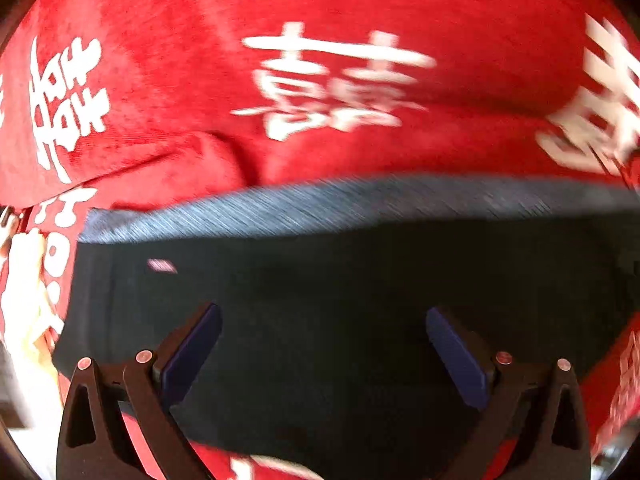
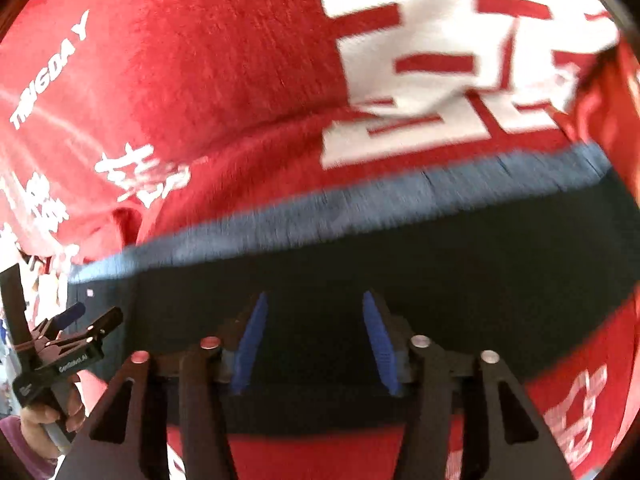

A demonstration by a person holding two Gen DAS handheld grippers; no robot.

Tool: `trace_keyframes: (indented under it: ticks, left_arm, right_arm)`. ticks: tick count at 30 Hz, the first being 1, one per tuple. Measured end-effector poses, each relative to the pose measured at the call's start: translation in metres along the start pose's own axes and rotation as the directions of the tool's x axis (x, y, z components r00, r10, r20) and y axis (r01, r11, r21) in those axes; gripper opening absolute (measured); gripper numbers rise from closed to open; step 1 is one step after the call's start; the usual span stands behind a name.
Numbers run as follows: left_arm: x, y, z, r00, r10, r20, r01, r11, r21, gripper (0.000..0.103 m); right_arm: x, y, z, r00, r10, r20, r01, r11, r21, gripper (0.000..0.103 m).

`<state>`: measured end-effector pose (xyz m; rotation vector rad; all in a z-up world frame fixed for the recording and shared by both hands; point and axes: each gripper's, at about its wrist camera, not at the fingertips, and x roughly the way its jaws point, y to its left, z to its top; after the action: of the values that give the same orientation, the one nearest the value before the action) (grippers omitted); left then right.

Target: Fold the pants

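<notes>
A: What is the cloth like?

B: The pants [image 1: 340, 320] are a dark navy, fine-knit fabric lying flat; along their far edge runs a lighter blue ribbed band [image 1: 320, 204], blurred in both views. Under them is a red blanket [image 1: 180, 60], soft and fuzzy, printed with white characters and rumpled into low folds on the left.

A: And the tools?

B: The left gripper [image 1: 324, 344] hangs over the dark cloth with its fingers spread wide, blue flat pads [image 1: 192, 356] facing inward, nothing between them. The right gripper [image 2: 316, 344] is also parted, somewhat narrower, its ridged blue pads [image 2: 250, 340] empty over the same fabric; whether the tips touch the cloth I cannot tell.

A: Where do the edges fall?

B: In the left view the pants end near the left side, red blanket showing beyond; a small pale tag [image 1: 162, 266] sits near that far left corner. In the right view the near edge of the pants crosses just below the fingers, with red blanket nearer still; the left gripper shows at the far left of that view, held in a hand [image 2: 48, 416] with a purple sleeve; red blanket spreads far beyond the band.
</notes>
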<state>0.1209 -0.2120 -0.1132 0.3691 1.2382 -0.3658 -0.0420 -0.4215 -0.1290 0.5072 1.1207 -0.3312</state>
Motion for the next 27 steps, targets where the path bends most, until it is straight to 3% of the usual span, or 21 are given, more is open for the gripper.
trace_keyframes:
  ticks: [3, 5, 7, 8, 10, 18, 27]
  left_arm:
    - [0.003, -0.026, -0.023, 0.999, -0.013, -0.035, 0.015, 0.999, 0.048, 0.103]
    - [0.011, -0.035, -0.036, 0.995, -0.032, -0.089, 0.034, 0.999, 0.024, 0.103]
    - [0.009, -0.034, -0.044, 0.998, -0.037, -0.054, 0.035, 0.999, -0.037, 0.103]
    - [0.009, -0.033, -0.045, 0.998, -0.038, -0.051, 0.036, 0.999, -0.041, 0.103]
    - [0.008, -0.032, -0.045, 0.998, -0.039, -0.057, 0.036, 0.998, -0.048, 0.103]
    - [0.012, -0.037, -0.050, 0.998, 0.023, -0.054, -0.024, 0.999, -0.028, 0.103]
    - [0.011, -0.043, -0.049, 0.992, 0.102, -0.076, -0.104, 0.994, -0.018, 0.103]
  right_arm:
    - [-0.004, -0.015, -0.034, 0.999, -0.024, -0.029, 0.024, 0.999, 0.030, 0.059]
    - [-0.003, -0.021, -0.050, 0.999, -0.022, -0.045, 0.024, 0.999, 0.046, 0.059]
    - [-0.002, -0.022, -0.061, 0.999, -0.023, -0.049, 0.026, 0.999, 0.048, 0.061]
    - [-0.002, -0.021, -0.063, 0.998, -0.025, -0.054, 0.027, 0.999, 0.045, 0.069]
    - [-0.001, -0.029, -0.071, 0.996, -0.017, -0.083, 0.023, 0.998, 0.066, 0.072]
    - [-0.015, -0.050, -0.089, 0.995, 0.048, -0.092, -0.035, 0.990, 0.134, 0.072]
    - [-0.015, -0.055, -0.099, 0.989, 0.101, -0.111, -0.090, 0.991, 0.104, 0.077]
